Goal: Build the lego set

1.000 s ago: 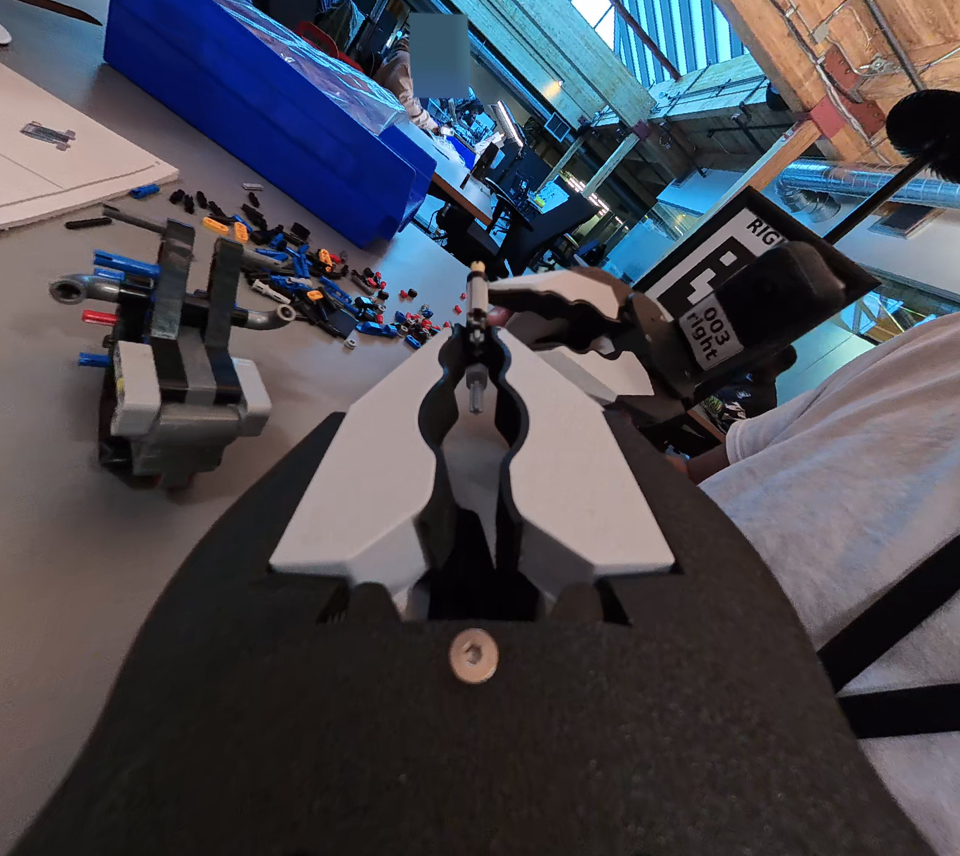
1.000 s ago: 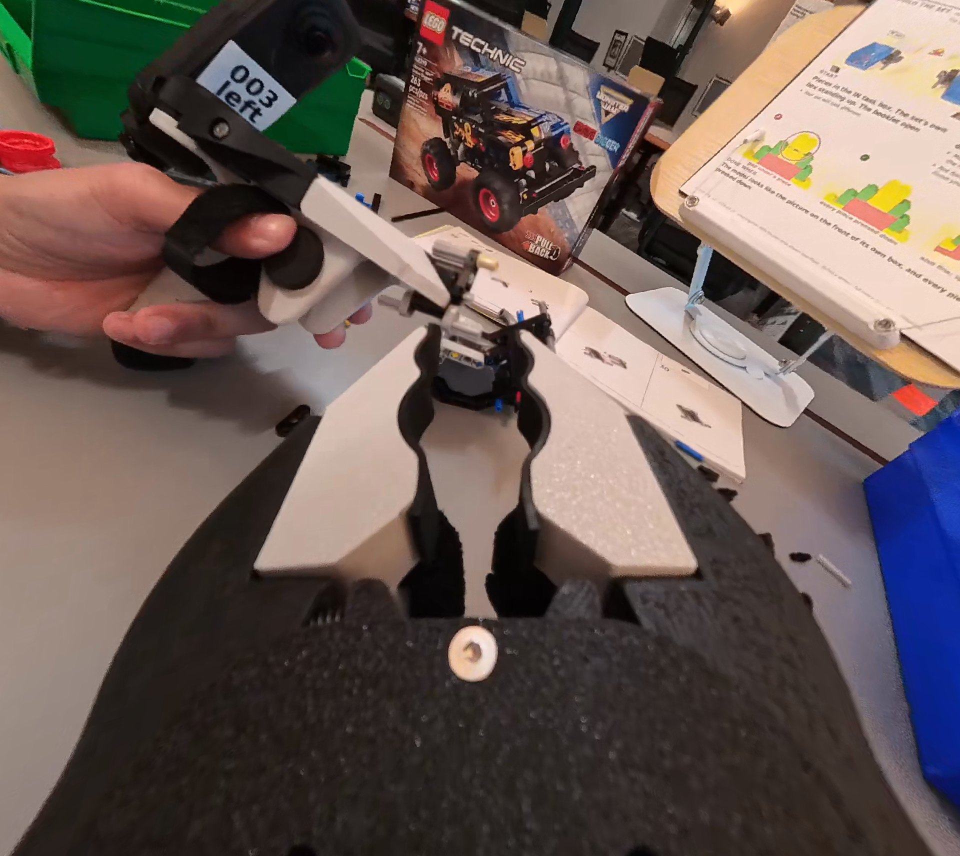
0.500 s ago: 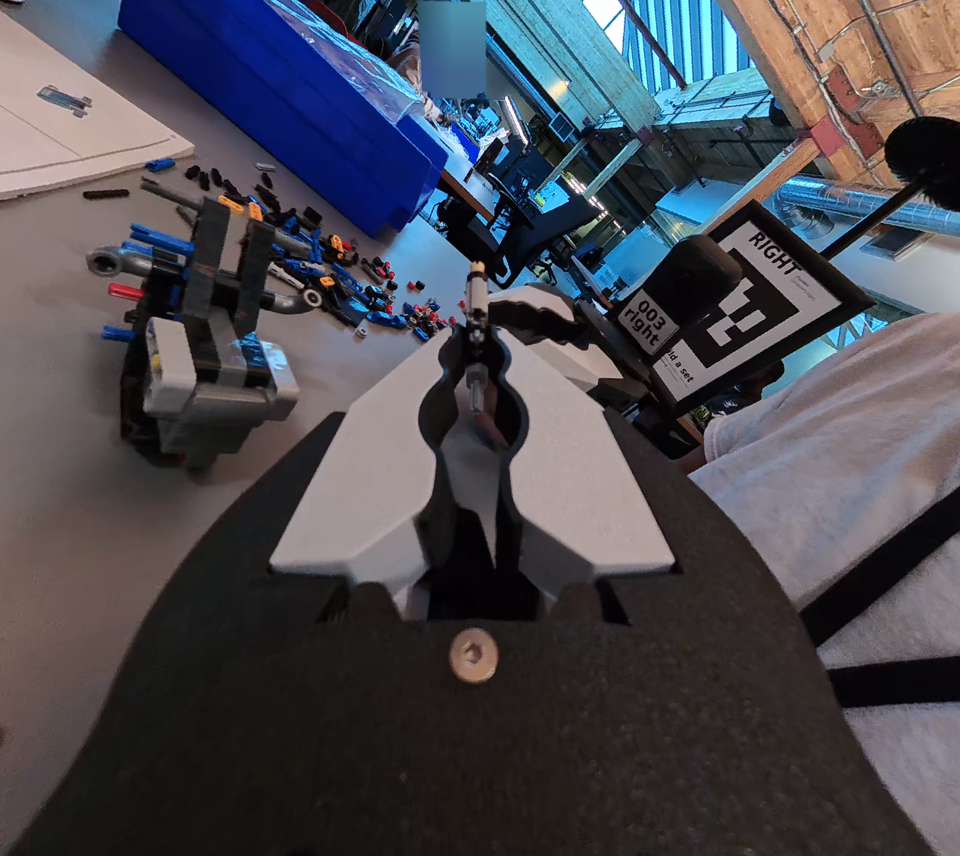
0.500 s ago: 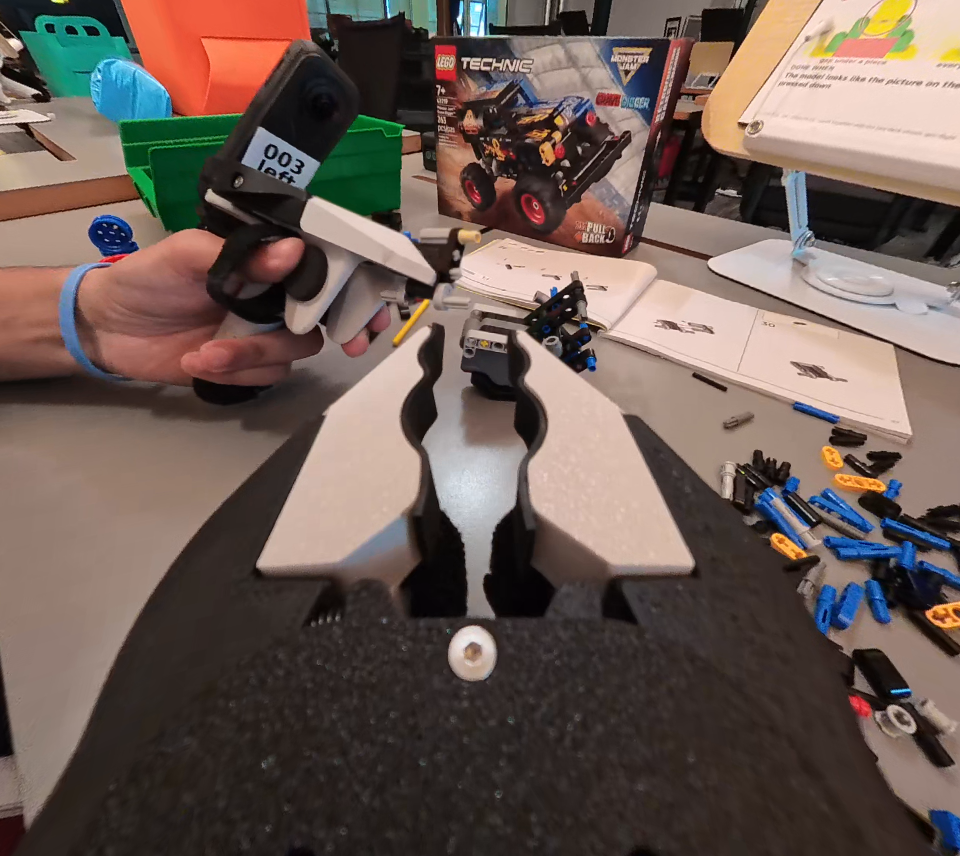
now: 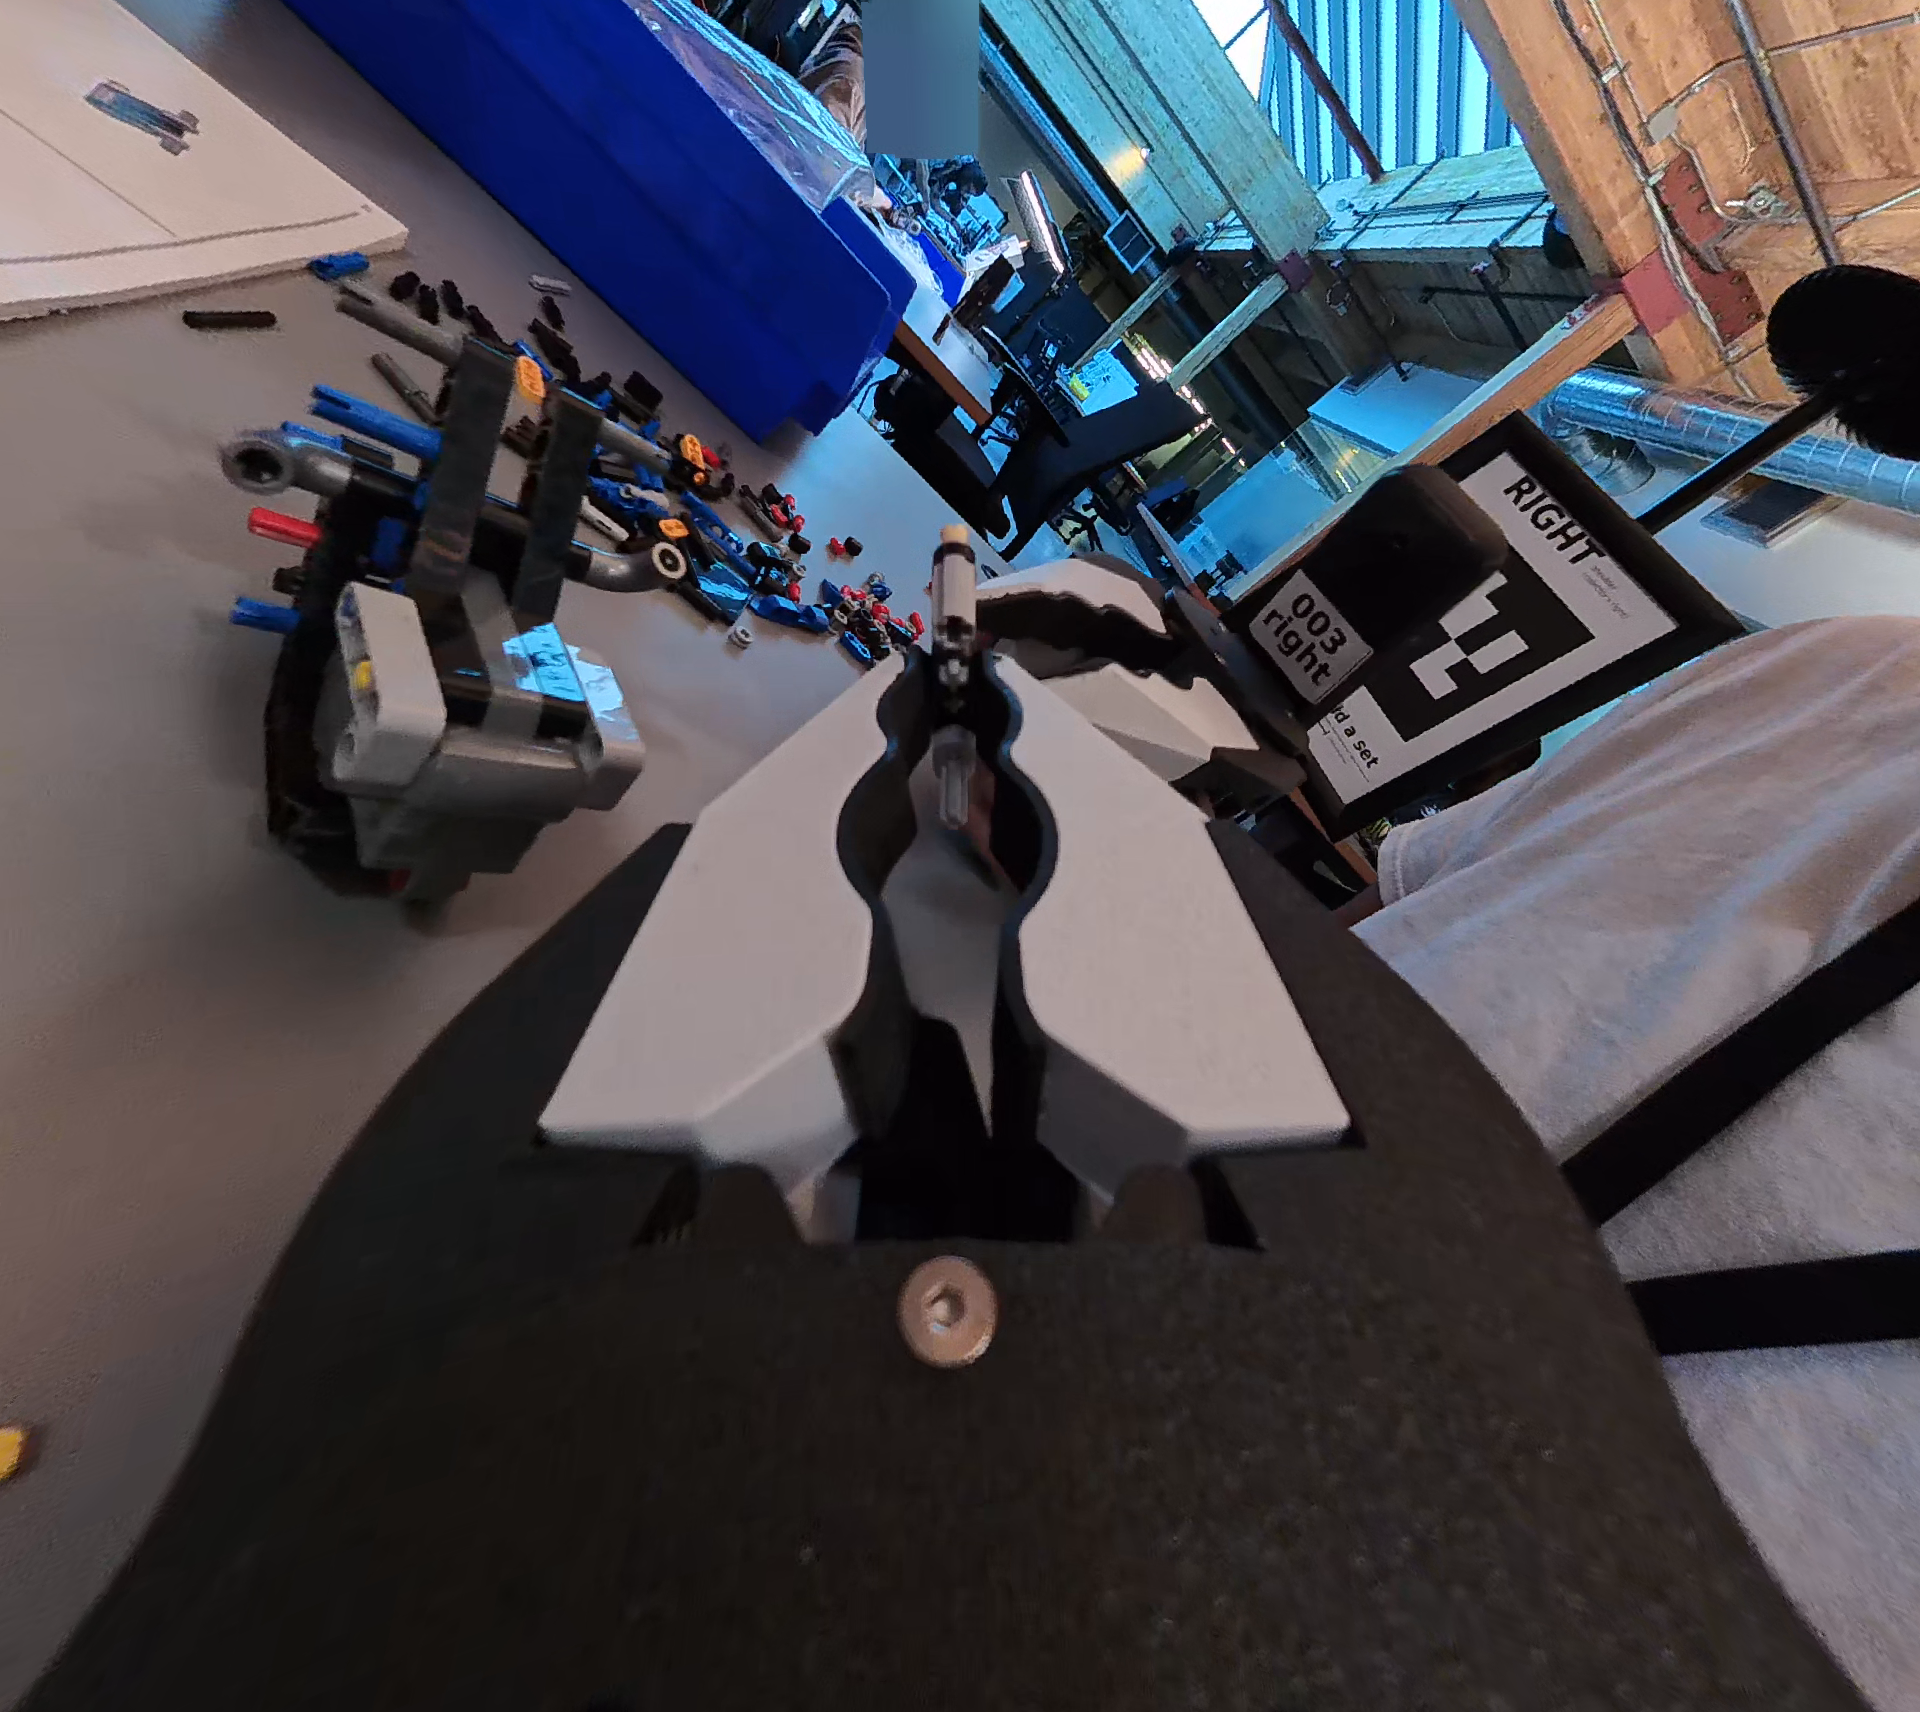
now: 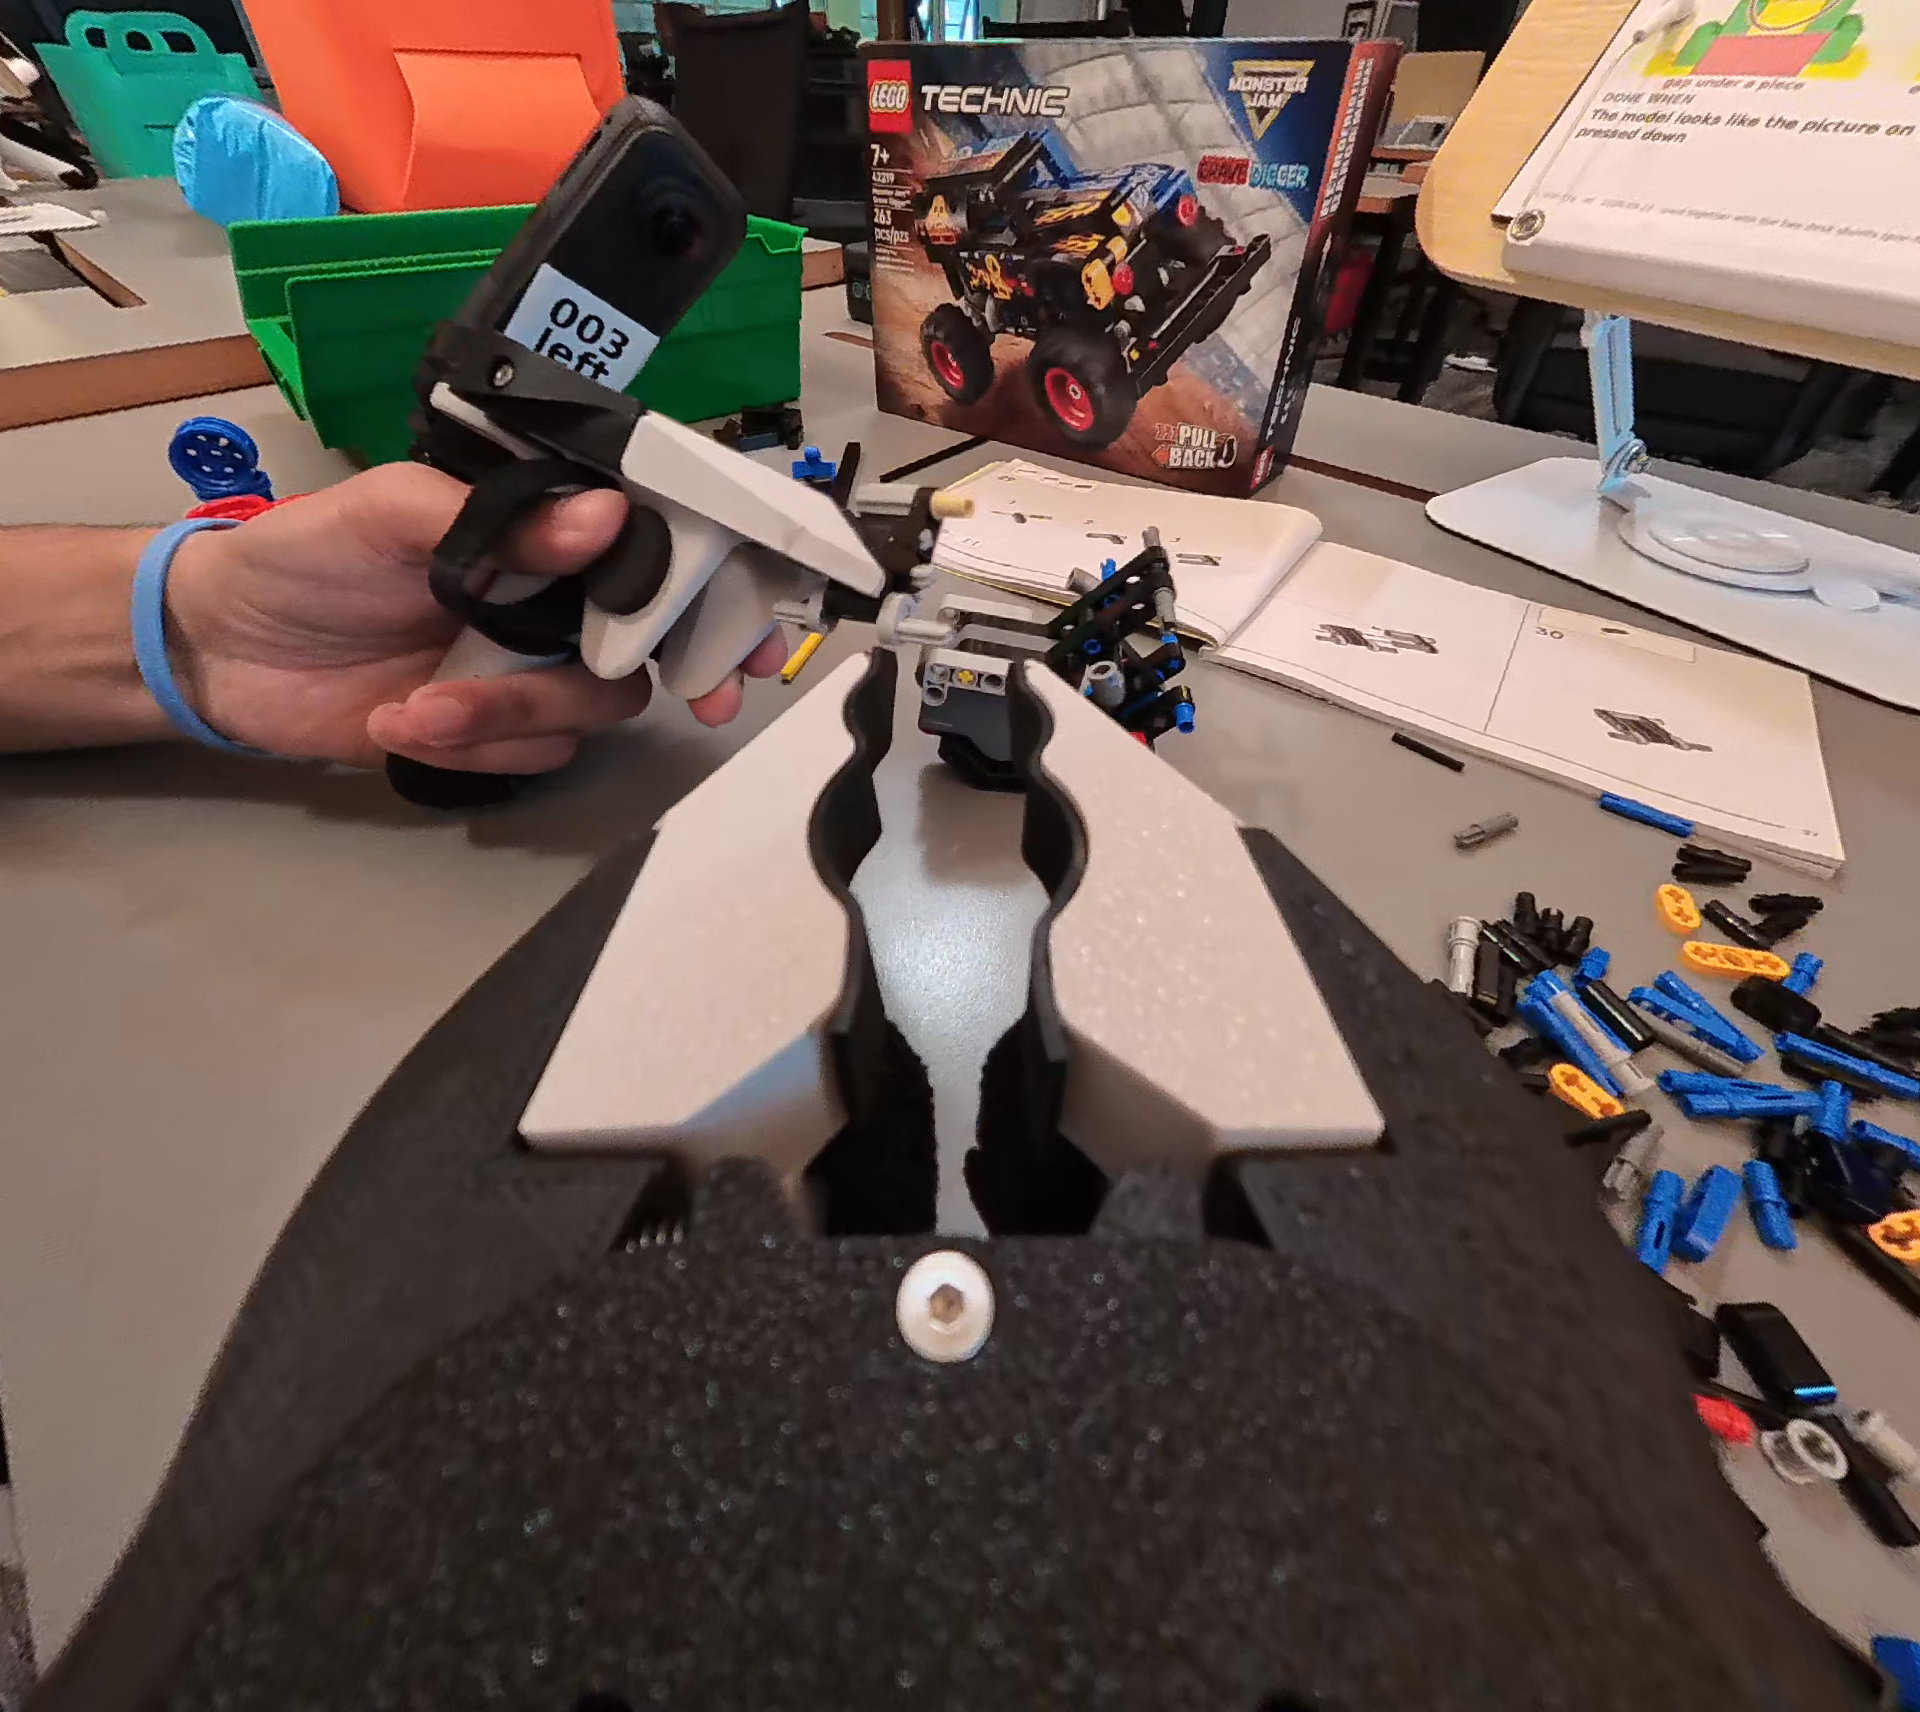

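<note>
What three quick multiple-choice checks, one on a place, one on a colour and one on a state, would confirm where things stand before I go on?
1. Where is the partly built model?
A. on the grey table, just beyond the right tool's tips
B. inside the green bin
C. on top of the set's box

2. What colour is the wristband on the hand holding the left tool?
A. red
B. light blue
C. yellow

3. What state is the left tool in?
A. open and empty
B. lying on the table
C. shut on a small axle piece

Answers: 1 A, the right wrist view shows the model standing on the table past the right tool. 2 B, the band is light blue. 3 C, the axle piece sticks out from between its closed tips.
</note>
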Tool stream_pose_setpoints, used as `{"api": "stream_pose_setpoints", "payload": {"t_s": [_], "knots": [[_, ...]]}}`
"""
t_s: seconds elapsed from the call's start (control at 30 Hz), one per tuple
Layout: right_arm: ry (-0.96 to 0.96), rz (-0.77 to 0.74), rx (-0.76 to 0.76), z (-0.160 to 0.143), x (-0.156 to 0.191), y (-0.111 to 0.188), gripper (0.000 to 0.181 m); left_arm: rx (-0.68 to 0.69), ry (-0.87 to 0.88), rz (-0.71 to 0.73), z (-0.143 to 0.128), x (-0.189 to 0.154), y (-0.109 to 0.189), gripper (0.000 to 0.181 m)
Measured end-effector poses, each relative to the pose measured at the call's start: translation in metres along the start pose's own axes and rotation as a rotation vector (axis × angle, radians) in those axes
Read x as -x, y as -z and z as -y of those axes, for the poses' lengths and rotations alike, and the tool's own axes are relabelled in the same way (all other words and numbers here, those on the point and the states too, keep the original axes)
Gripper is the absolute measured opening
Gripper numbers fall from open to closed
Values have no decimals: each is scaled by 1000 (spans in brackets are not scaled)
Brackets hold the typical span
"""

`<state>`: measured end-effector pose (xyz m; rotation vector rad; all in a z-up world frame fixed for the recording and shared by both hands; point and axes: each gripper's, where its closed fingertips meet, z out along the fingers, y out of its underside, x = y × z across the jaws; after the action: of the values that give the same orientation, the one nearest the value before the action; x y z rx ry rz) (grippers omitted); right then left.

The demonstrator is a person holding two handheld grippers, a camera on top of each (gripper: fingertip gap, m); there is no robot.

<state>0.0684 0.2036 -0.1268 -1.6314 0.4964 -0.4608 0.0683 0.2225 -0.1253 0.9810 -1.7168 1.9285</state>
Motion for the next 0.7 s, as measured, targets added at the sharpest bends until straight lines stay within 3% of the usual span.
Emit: {"api": "stream_pose_setpoints", "payload": {"t_s": [0.7], "knots": [[31,5,8,-1,4,-1,19,0,4,-5,-1,-2,-1,6]]}}
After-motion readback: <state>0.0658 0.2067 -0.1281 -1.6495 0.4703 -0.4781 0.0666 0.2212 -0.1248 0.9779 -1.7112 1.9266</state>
